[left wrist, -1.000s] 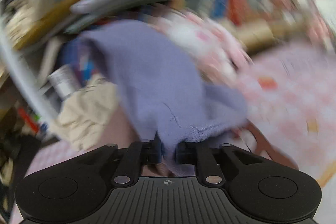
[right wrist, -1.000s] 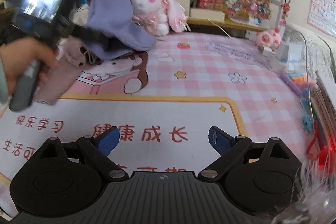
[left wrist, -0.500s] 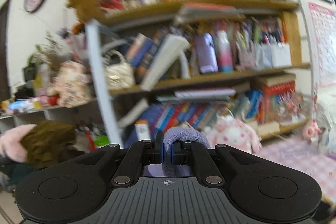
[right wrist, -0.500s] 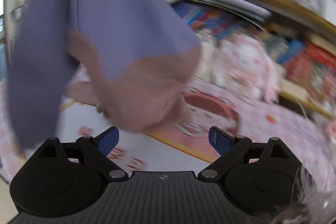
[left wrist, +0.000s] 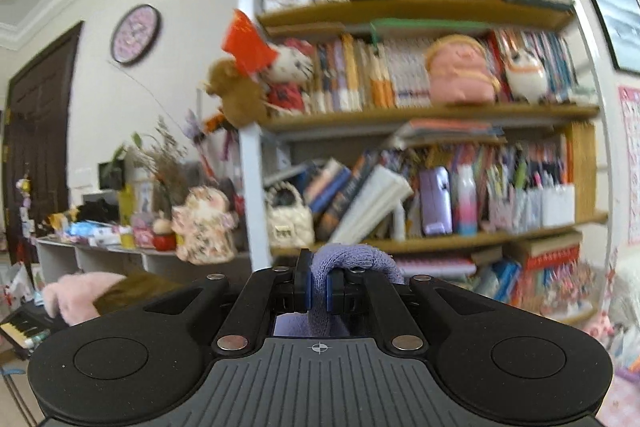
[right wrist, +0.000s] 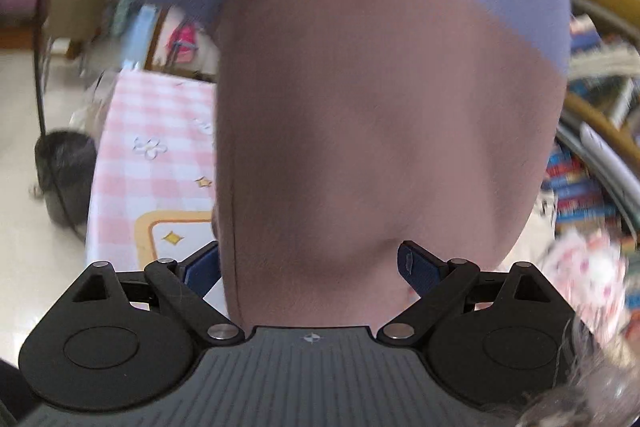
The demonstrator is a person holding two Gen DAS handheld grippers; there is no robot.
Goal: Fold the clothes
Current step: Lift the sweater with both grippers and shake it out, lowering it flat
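My left gripper [left wrist: 318, 285] is shut on a fold of the lavender knit garment [left wrist: 352, 261], held high and level in front of the bookshelf; the rest of the cloth hangs below, hidden by the gripper body. In the right wrist view the same garment [right wrist: 380, 107] hangs close, lavender at the top and dusty pink lower down, filling most of the frame. My right gripper [right wrist: 308, 267] is wide and its jaws are closing, with the pink lower part of the cloth hanging between the blue fingers [right wrist: 416, 267]; the pads do not press on it.
A tall bookshelf [left wrist: 420, 115] packed with books and plush toys stands ahead. The table with a pink checked cloth [right wrist: 160, 131] lies below left of the garment. A dark bin [right wrist: 64, 175] stands on the floor beside the table. A low cluttered shelf [left wrist: 120, 247] lies at left.
The left gripper lifted the garment off the table and now faces the shelves. The right gripper swung toward the hanging cloth, which now lies between its narrowing fingers.
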